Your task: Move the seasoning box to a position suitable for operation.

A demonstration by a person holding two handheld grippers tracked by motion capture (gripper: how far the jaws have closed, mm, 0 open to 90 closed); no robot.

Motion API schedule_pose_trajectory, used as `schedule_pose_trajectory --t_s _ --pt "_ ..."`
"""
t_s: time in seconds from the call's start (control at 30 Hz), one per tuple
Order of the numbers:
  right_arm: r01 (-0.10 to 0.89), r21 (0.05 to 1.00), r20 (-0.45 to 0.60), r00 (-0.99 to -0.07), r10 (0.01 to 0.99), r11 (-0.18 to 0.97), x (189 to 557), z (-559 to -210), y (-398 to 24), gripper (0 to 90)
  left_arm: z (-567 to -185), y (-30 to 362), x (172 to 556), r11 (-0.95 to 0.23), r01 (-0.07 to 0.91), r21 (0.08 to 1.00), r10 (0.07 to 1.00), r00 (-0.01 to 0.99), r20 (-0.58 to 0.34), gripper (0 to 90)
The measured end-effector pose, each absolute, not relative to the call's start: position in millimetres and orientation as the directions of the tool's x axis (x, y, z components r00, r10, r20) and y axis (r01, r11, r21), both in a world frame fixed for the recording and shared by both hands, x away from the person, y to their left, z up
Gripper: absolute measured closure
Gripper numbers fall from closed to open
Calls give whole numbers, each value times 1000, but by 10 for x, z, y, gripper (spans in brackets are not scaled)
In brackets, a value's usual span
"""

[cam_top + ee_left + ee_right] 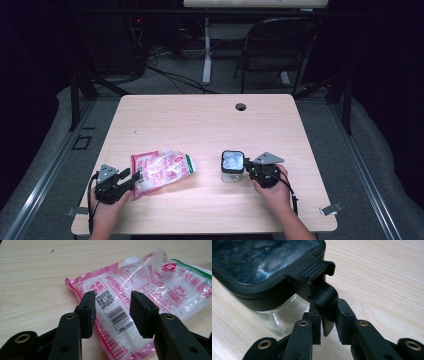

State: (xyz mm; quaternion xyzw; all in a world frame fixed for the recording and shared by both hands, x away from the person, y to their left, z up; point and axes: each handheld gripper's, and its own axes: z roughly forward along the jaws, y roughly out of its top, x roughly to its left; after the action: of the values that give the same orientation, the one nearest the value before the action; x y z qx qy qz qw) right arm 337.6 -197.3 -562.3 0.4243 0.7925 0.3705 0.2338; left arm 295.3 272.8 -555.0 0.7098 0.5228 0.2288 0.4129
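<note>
A pink-and-white plastic bag (162, 171) of white grains lies flat on the wooden table (200, 125), left of centre. My left gripper (136, 177) is at the bag's near-left end. In the left gripper view its jaws (112, 312) stand open on either side of the barcode on the bag (140, 290), and the pads are not pressing on it. A clear square container (232, 166) with a black lid stands right of centre. My right gripper (247, 165) is against its right side. It is shut (329, 323) on the black lid latch (322, 290) that hangs down from the container's lid (262, 262).
A round cable hole (241, 106) is near the table's far edge. Beyond the table stand a dark folding chair (280, 45) and a white desk leg (206, 55). Bare tabletop lies between the bag and the container and across the far half.
</note>
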Motion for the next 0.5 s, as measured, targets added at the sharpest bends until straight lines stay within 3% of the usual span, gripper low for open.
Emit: schedule_pose_trajectory --t_s 0.5 --pt "451 777 -65 -637 768 440 3204 -5609 -1844 772 -5514 2595 2970 -132 536 834 914 391 -107 557"
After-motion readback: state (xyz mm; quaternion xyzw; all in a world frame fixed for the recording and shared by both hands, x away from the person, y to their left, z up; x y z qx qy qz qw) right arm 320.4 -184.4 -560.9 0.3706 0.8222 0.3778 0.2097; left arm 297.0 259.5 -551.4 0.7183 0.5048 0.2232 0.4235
